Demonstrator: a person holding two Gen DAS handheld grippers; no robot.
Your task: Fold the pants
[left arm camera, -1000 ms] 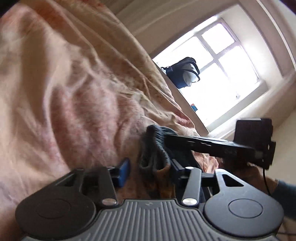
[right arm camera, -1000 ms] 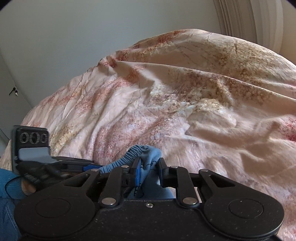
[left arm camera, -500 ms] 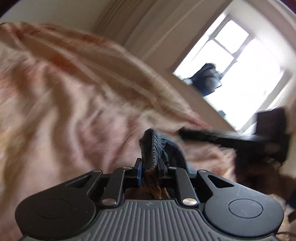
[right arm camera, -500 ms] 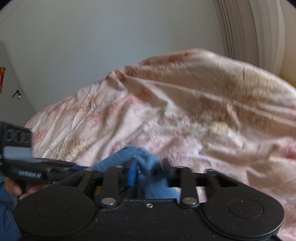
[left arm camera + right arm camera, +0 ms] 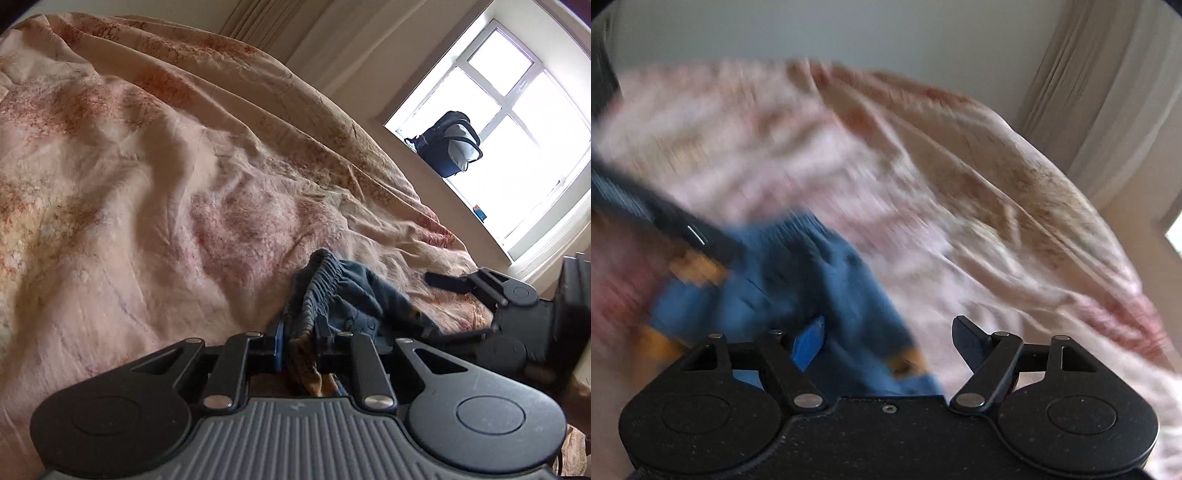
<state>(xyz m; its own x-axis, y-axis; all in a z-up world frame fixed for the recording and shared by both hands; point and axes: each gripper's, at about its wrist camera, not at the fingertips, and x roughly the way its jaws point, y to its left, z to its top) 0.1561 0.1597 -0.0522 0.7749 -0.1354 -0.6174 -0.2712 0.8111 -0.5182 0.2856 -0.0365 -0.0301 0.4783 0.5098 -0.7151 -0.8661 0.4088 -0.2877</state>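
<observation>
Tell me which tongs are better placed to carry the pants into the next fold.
Left, probably. The left tongs are shut on the gathered waistband of the blue pants on the bedspread. The right tongs stand open and hold nothing, so they would first need to regrip.

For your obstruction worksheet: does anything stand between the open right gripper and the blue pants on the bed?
Nothing visible does. The right gripper is open, and the pants lie directly ahead of its fingers on the bedspread. The left gripper is shut on the waistband, to the side. The right view is blurred.
</observation>
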